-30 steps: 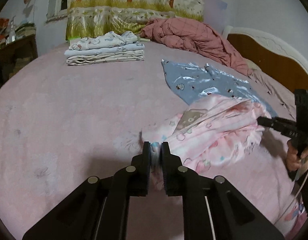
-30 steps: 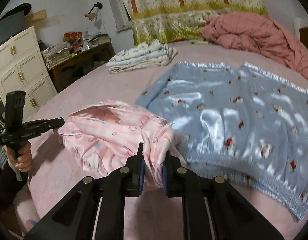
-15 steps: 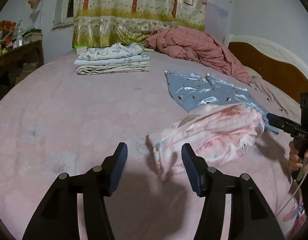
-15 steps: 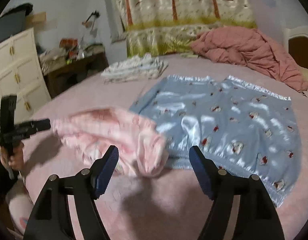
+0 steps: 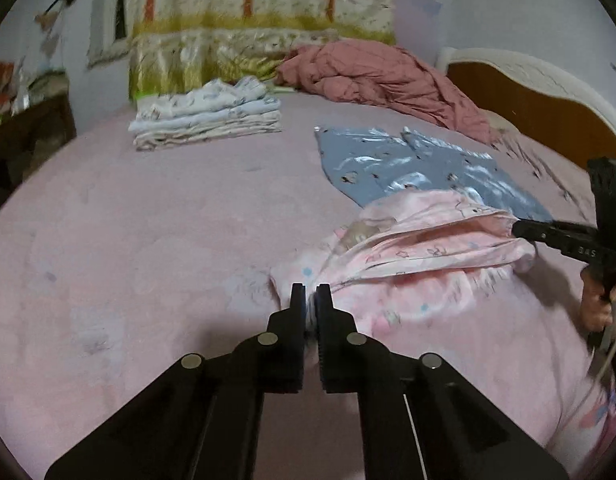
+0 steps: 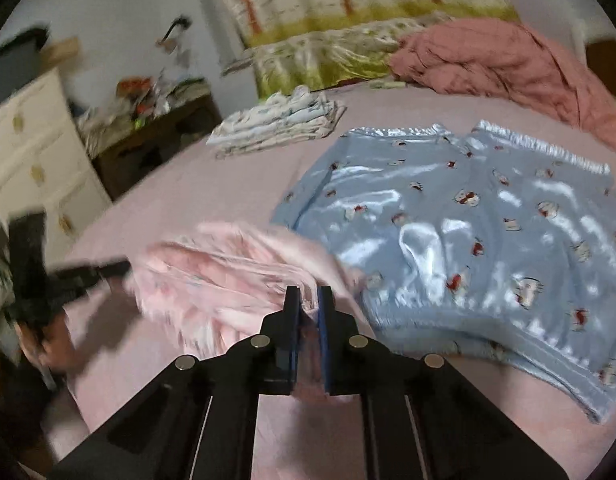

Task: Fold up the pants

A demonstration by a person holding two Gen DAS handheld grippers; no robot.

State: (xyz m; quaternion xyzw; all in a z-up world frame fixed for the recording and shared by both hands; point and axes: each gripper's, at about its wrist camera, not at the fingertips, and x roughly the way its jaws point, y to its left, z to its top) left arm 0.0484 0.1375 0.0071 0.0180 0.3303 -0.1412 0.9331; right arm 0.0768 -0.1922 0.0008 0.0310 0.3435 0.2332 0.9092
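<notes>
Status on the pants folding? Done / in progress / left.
Done: a folded stack sits at the far side of the bed.
In hand: the left gripper and right gripper each pinch an end of the bunched pink pants.
Left: fold those, then the blue pants, lying flat.

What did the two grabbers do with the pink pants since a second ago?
Both let go, then closed on them again: the left hand-held gripper and the right hand-held gripper each pinch an end of the pink pants. The blue pants and folded pile stayed put.
</notes>
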